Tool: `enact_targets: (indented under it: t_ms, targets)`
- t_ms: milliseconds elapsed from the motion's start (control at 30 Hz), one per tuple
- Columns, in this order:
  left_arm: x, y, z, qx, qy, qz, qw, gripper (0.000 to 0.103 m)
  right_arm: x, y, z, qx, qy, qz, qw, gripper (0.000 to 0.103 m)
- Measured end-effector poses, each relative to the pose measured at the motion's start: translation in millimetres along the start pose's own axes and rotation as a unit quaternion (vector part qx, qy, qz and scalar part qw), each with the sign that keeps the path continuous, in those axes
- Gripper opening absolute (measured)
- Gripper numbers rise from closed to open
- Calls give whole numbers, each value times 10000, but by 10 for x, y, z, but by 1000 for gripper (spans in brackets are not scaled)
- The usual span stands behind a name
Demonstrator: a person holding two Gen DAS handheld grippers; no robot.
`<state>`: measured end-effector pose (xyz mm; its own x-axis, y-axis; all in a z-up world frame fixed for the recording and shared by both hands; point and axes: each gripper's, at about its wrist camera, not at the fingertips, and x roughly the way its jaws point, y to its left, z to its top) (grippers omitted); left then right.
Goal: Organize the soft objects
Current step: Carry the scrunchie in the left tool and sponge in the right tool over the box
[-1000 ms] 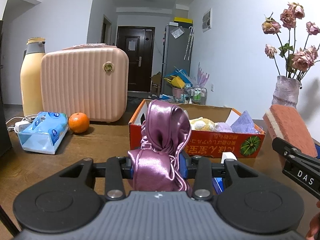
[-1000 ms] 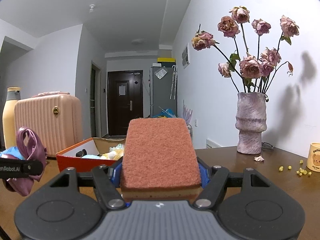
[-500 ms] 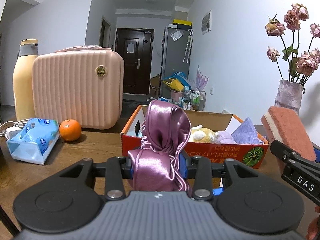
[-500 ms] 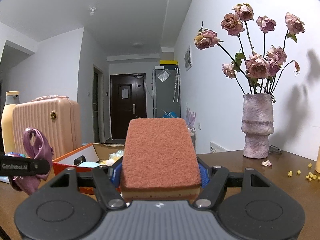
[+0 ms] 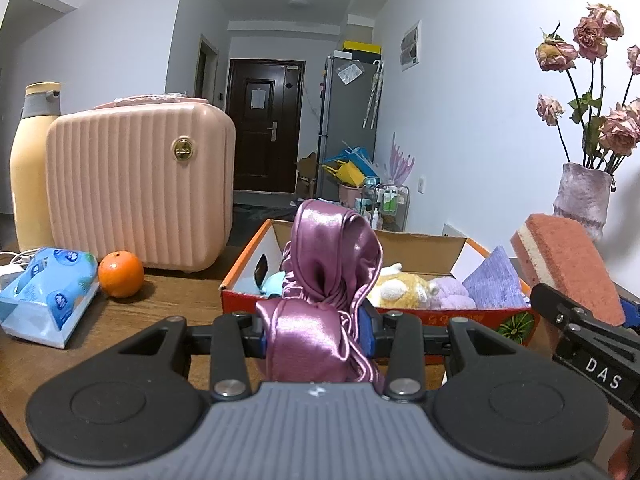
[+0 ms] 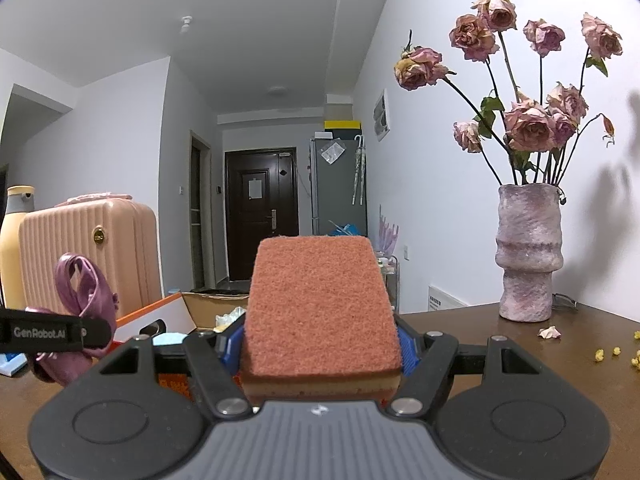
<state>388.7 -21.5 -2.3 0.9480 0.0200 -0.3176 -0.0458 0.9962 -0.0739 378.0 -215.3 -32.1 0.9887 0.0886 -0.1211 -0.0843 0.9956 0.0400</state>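
Both cams sat right on the grippers, looking forward along the fingers and low over the table (image 5: 168, 292), down the room toward the door (image 5: 262, 124). The left one was close to the box (image 5: 400, 312) and caught the right gripper's sponge (image 5: 568, 264) at its right edge. The right one tilted up more, with the vase (image 6: 528, 256) on its right and the left gripper's cloth (image 6: 86, 292) at its left edge; both shared the suitcase (image 5: 136, 184).

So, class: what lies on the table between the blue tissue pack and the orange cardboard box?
A round orange fruit, touching the tissue pack; left wrist view.
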Motion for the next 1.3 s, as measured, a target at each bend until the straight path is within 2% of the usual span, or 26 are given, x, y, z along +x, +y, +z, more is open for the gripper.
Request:
enact_targets:
  t_ms: [1300]
  targets:
    - [747, -215, 282, 130, -342, -23, 9993, 40, 805, -20, 59, -85, -128, 120, 9998, 69]
